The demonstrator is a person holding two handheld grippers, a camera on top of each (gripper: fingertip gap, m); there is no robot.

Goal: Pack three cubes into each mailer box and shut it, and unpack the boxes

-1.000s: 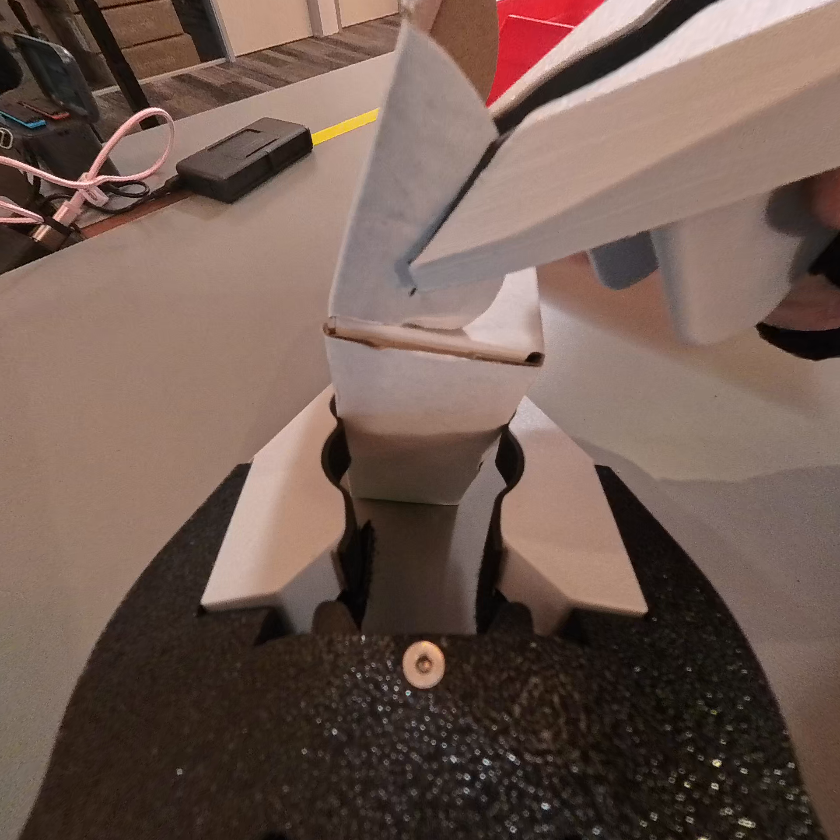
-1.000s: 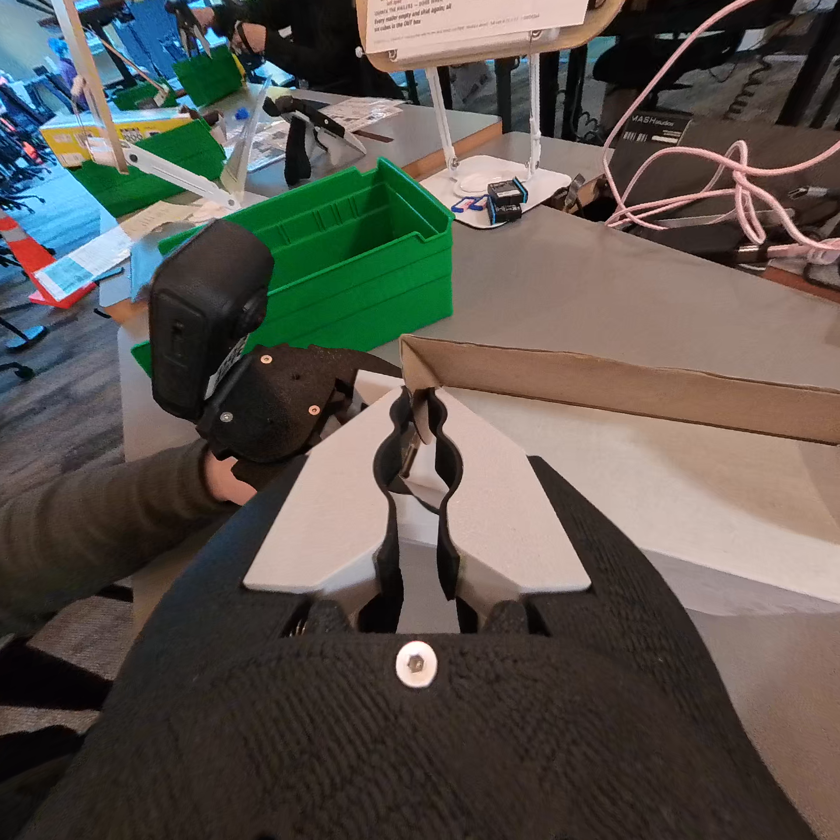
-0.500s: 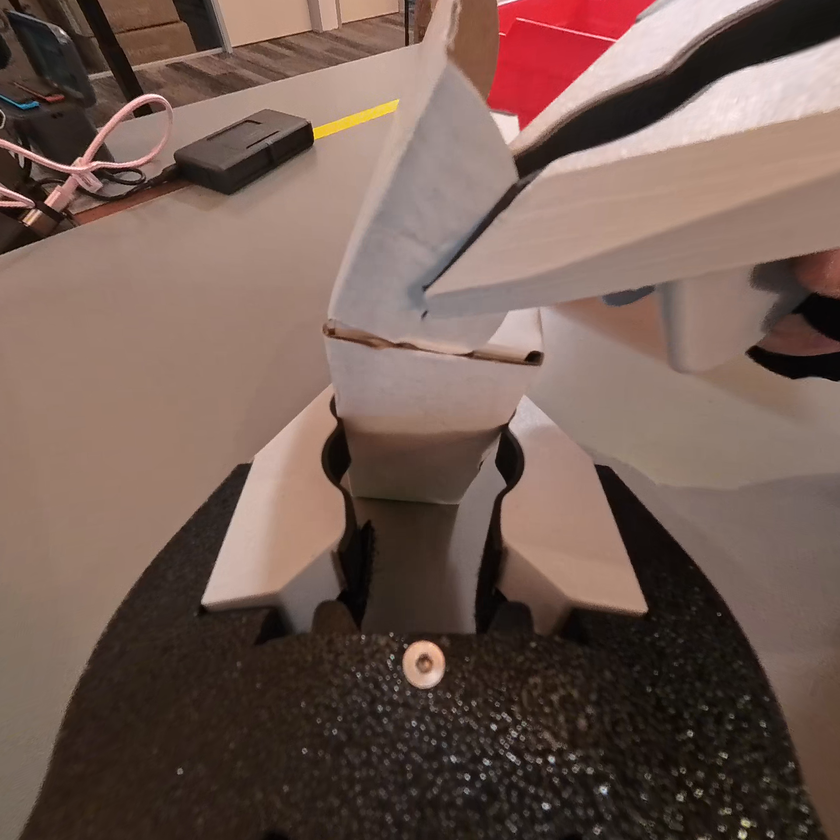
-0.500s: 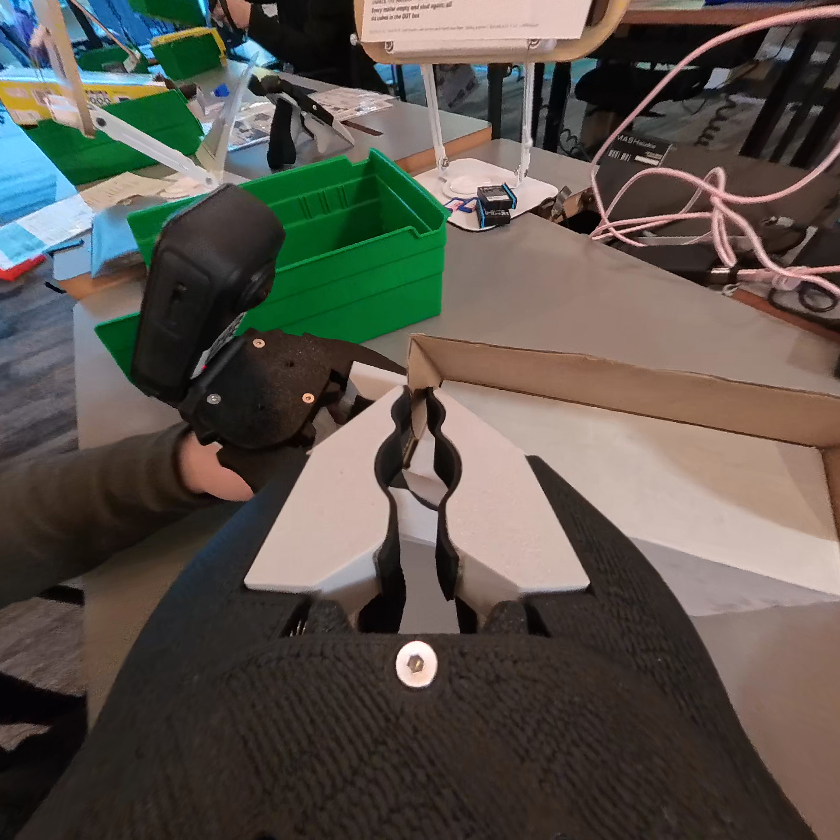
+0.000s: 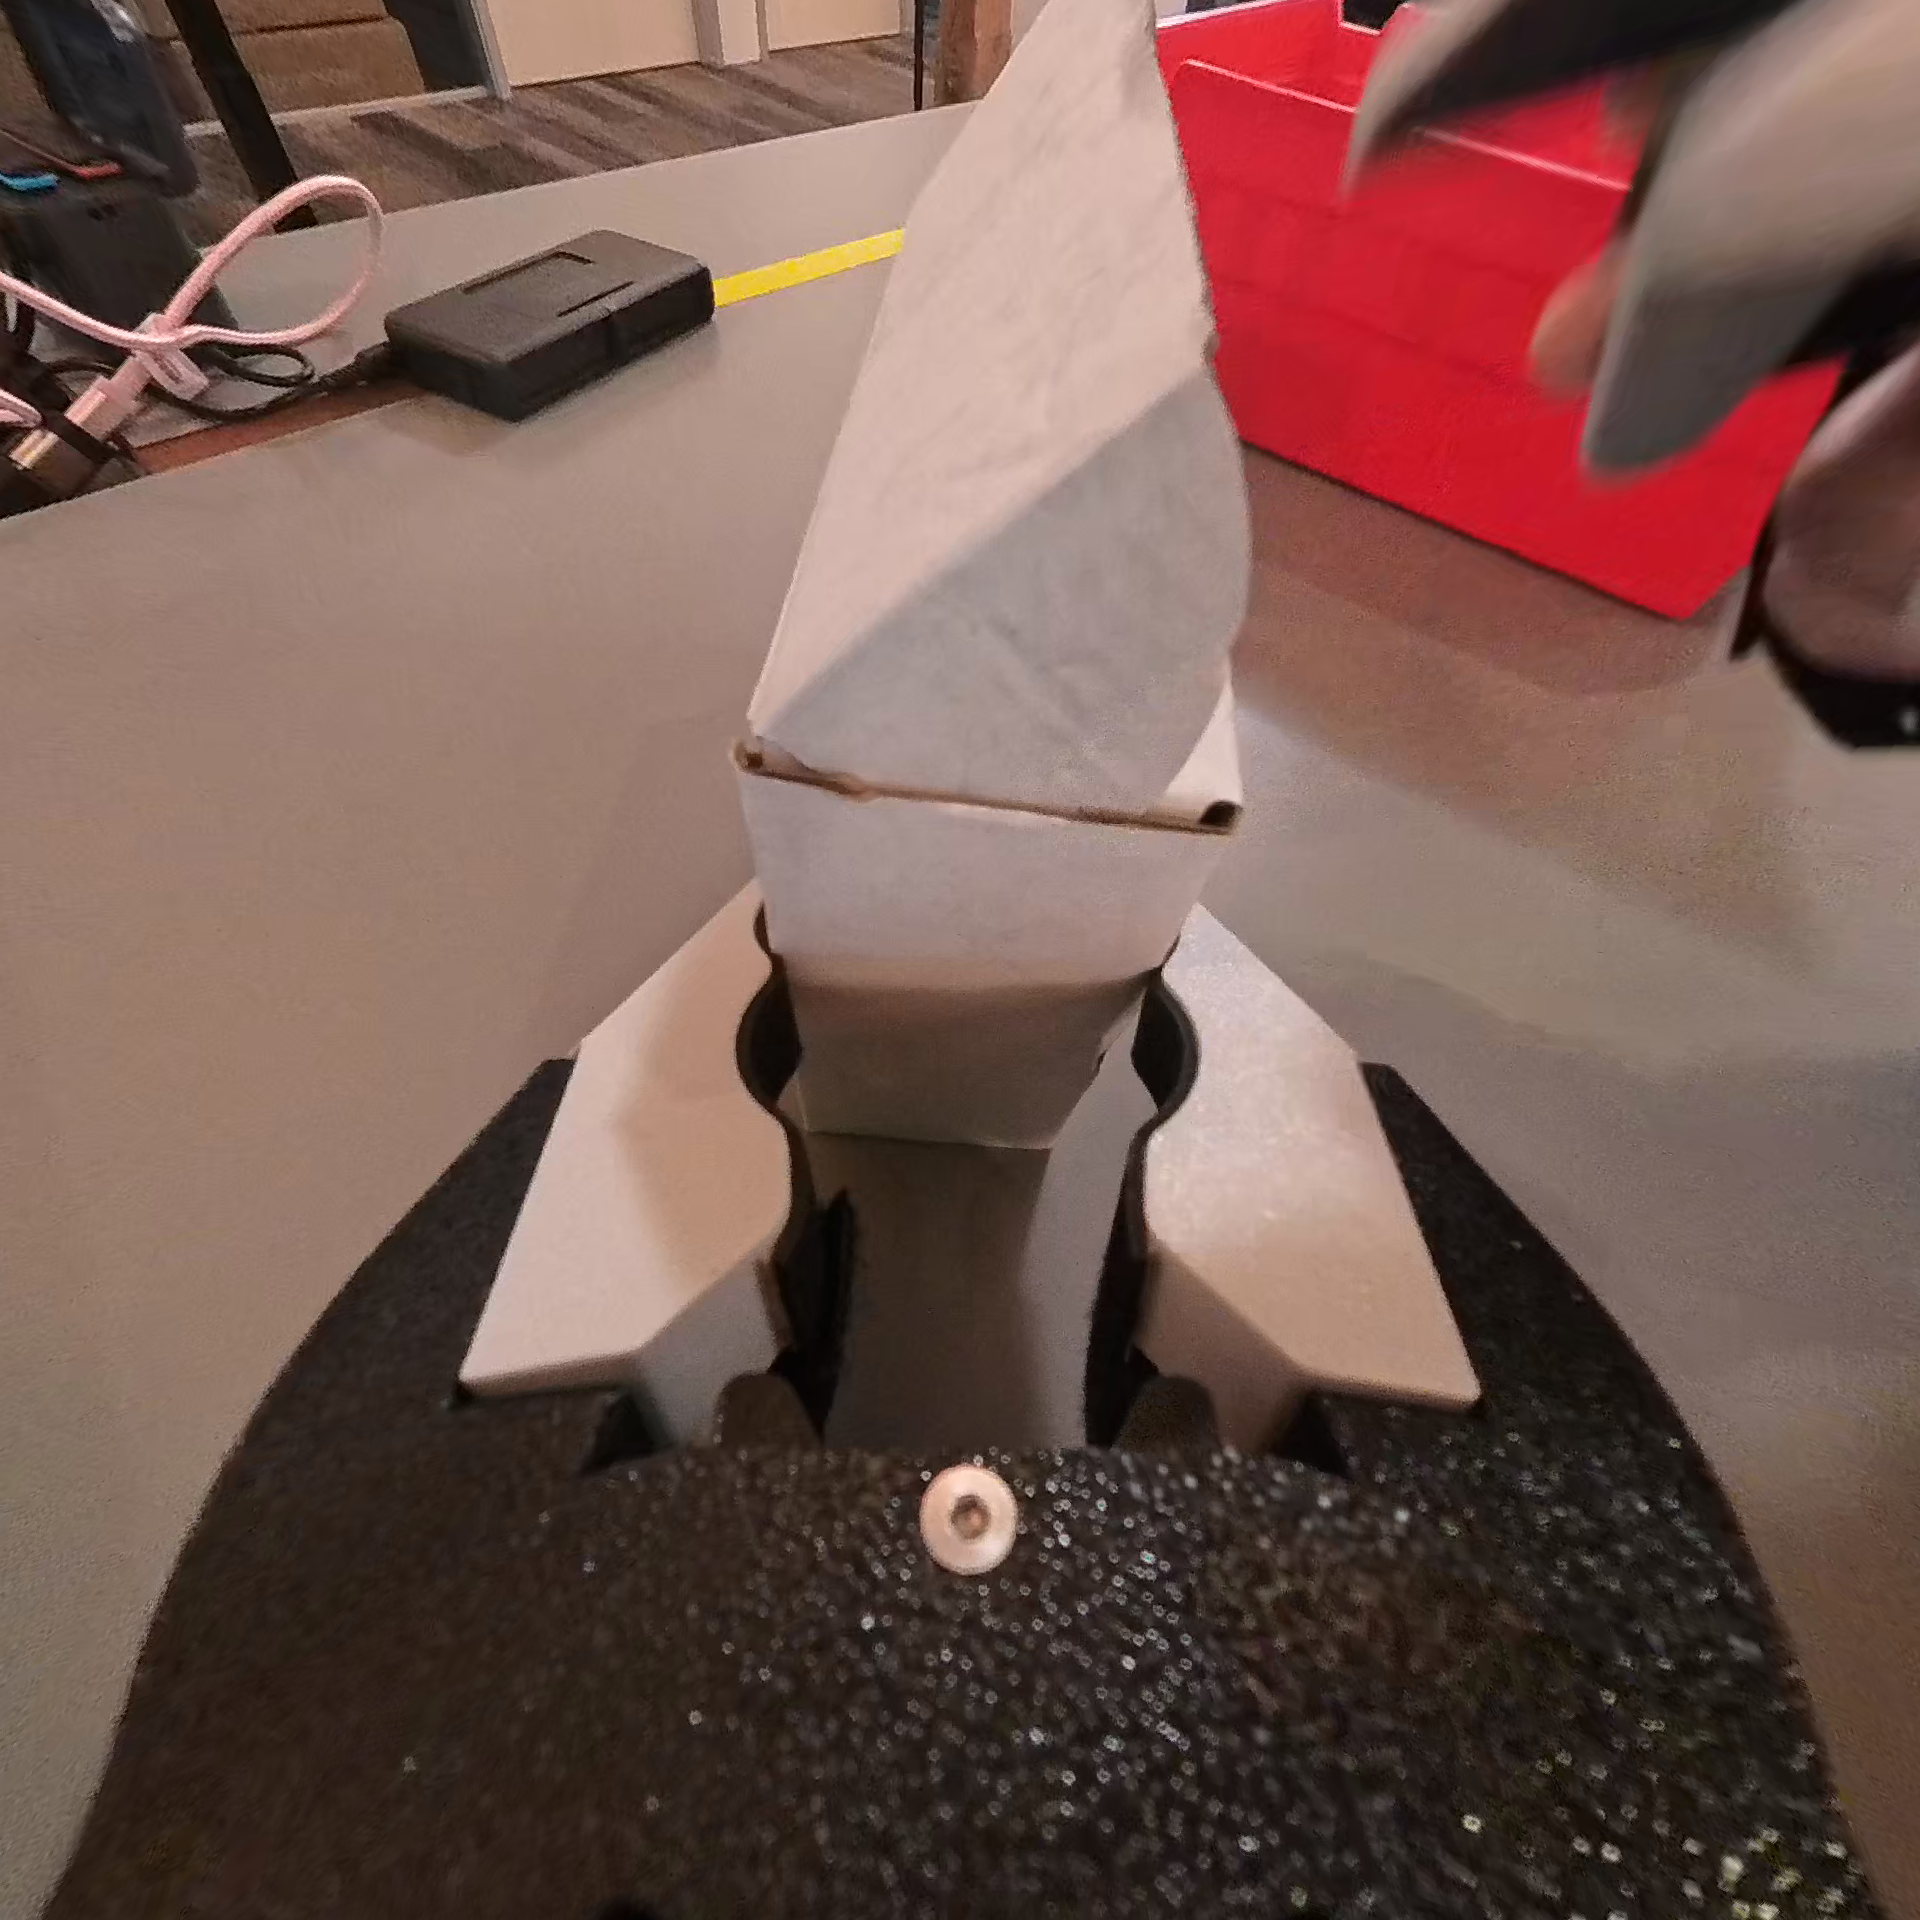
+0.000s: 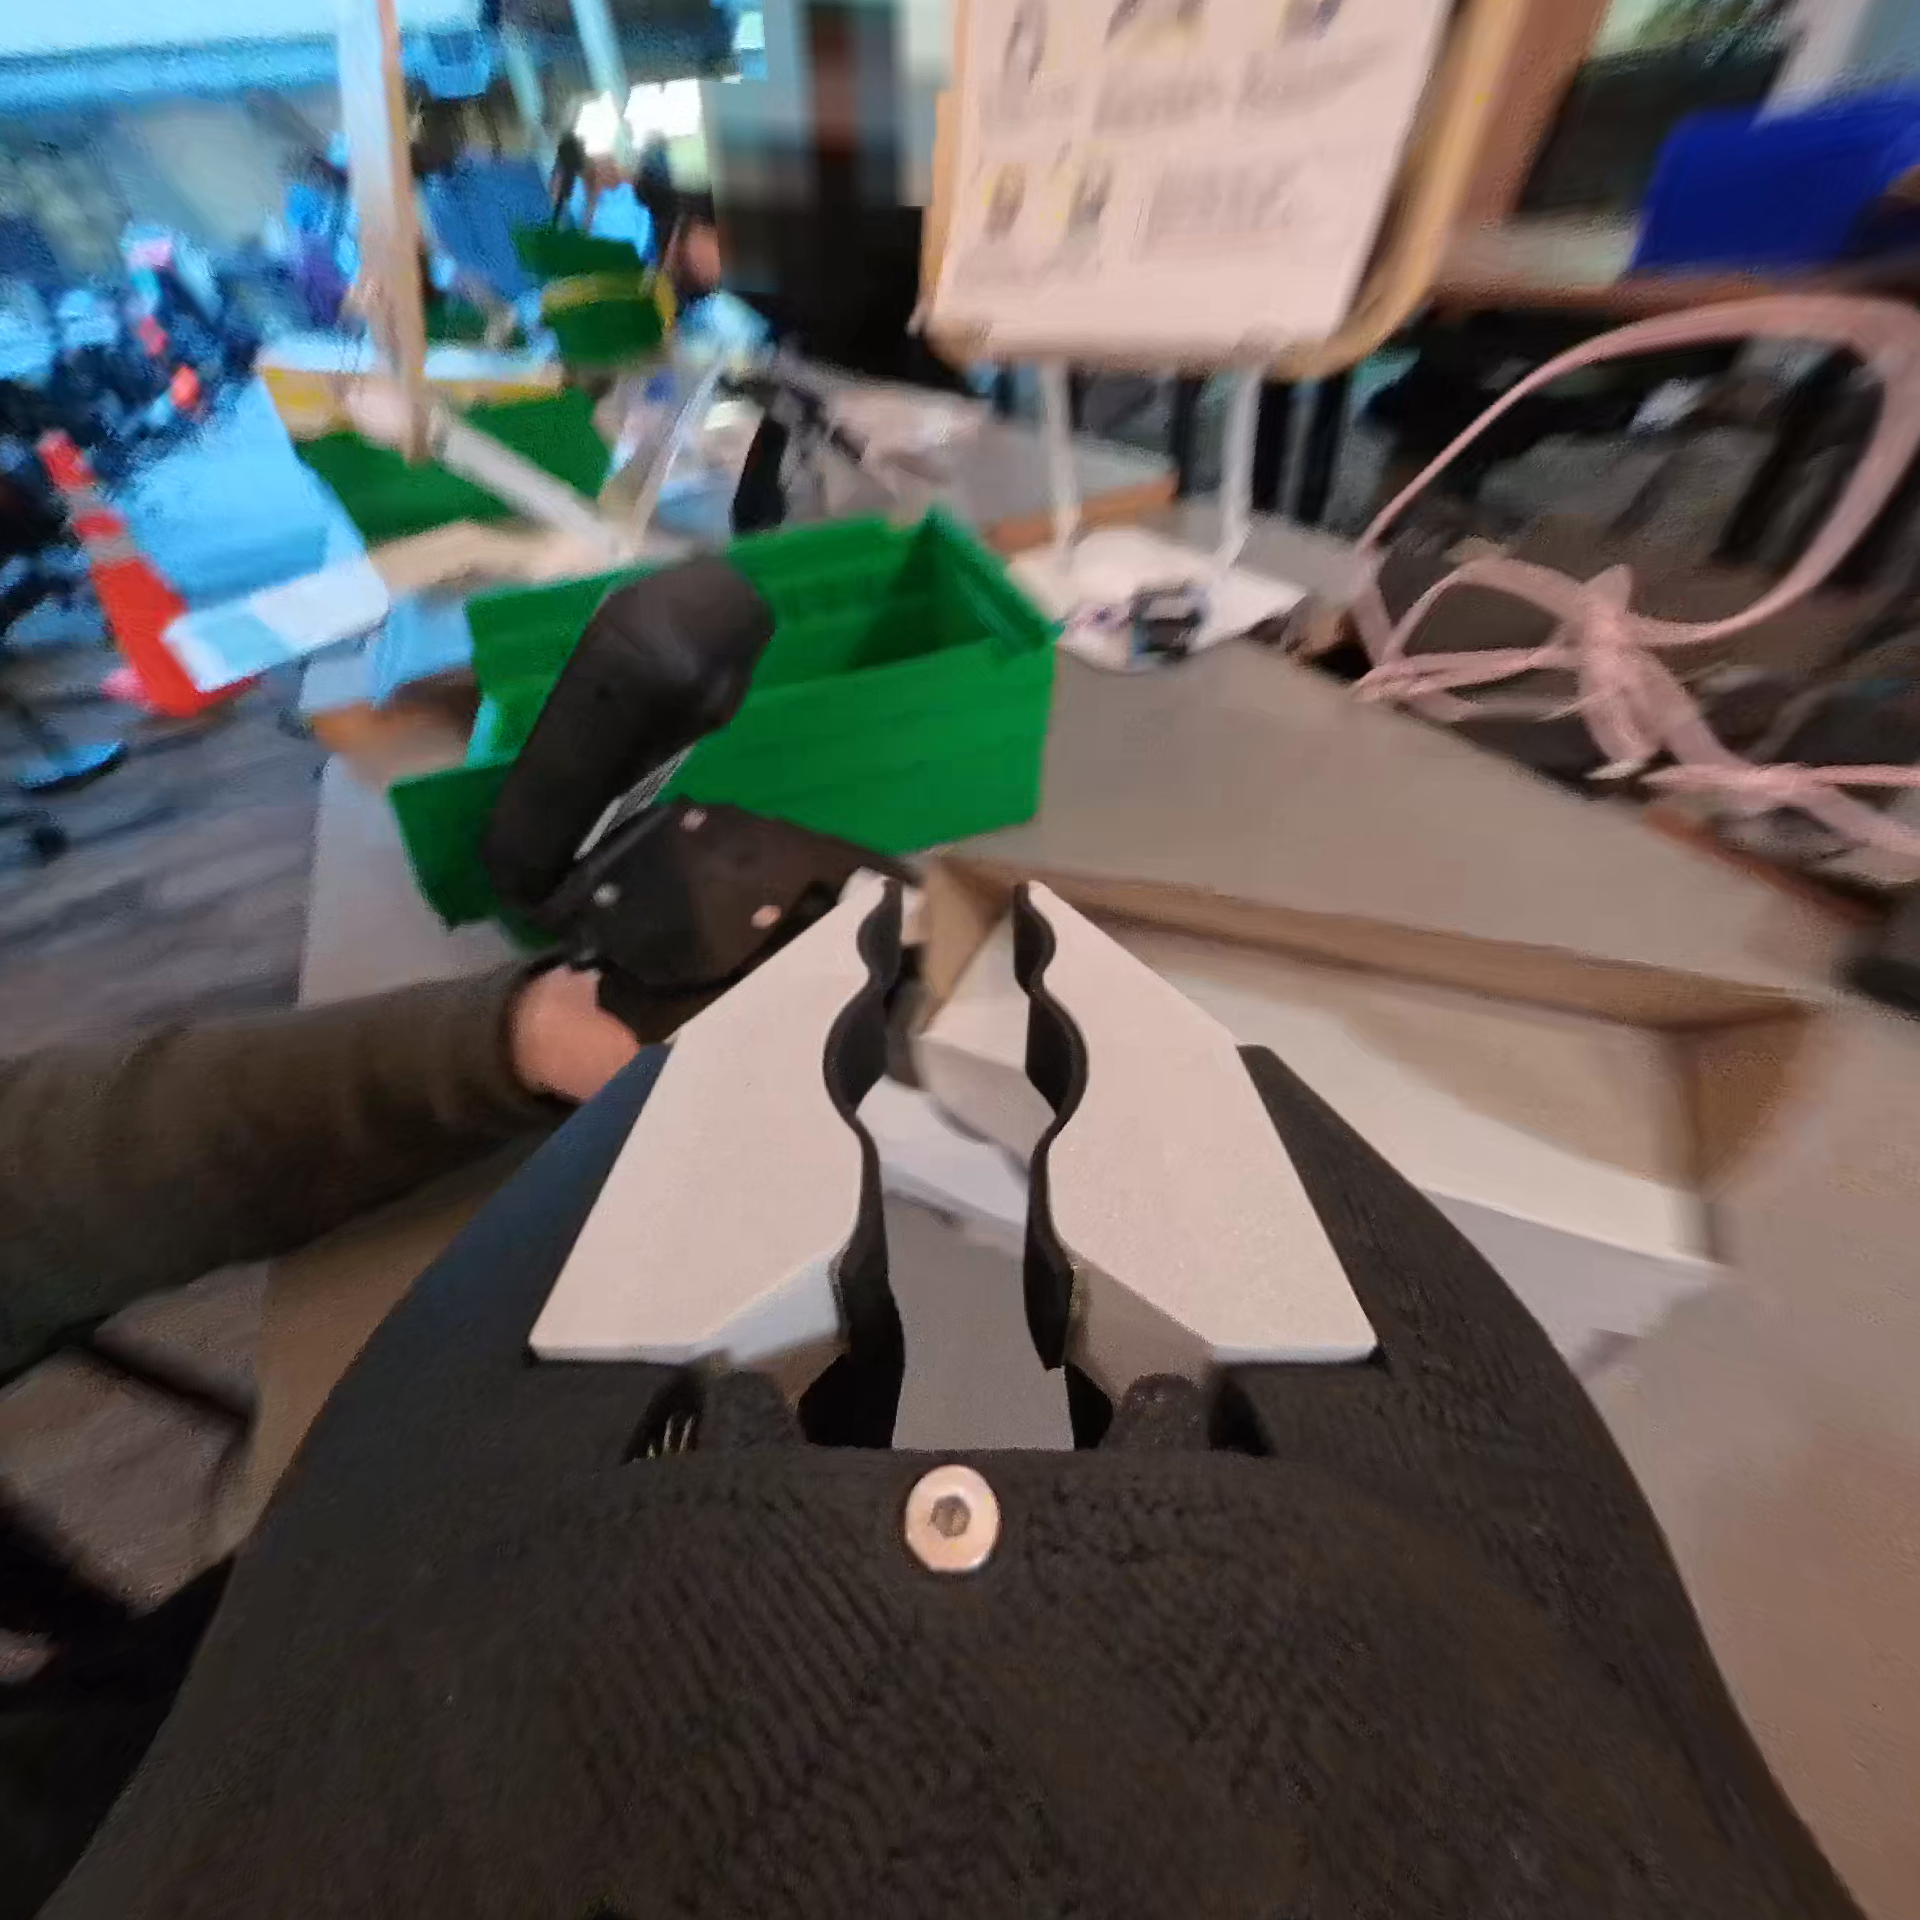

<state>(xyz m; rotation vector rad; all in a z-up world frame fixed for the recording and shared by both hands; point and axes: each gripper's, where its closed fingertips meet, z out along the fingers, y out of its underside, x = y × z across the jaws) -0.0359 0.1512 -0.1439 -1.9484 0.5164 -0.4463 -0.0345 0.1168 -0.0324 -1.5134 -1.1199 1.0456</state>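
In the left wrist view, my left gripper [image 5: 977,966] is shut on the near end of a white mailer box [image 5: 987,883], with a pad pressed on each side. The box's white flap [image 5: 1018,468] stands upright above it. The box's inside is hidden, and no cubes show. In the right wrist view, my right gripper [image 6: 956,914] is open, with a corner of the box's lid [image 6: 961,945] loose between its pads. The box [image 6: 1351,1122] lies open on the table, showing its brown inner wall [image 6: 1403,956]. The right gripper appears blurred at the top right of the left wrist view [image 5: 1714,260].
A red bin [image 5: 1403,312] stands behind the box. A black device [image 5: 551,312] and pink cables [image 5: 208,312] lie at the back left. A green bin [image 6: 883,707], a sign on a stand [image 6: 1174,156] and more pink cables [image 6: 1610,675] are on the grey table [image 6: 1299,779]. About 11 centimetres separates my left fingertips from my right. From the left gripper's tips to the black device [image 5: 551,312] is close to 30 centimetres.
My right gripper was shut on the box's flap; it has opened, let go and drawn back up to the right. The flap stays upright. My left gripper keeps its hold on the box.
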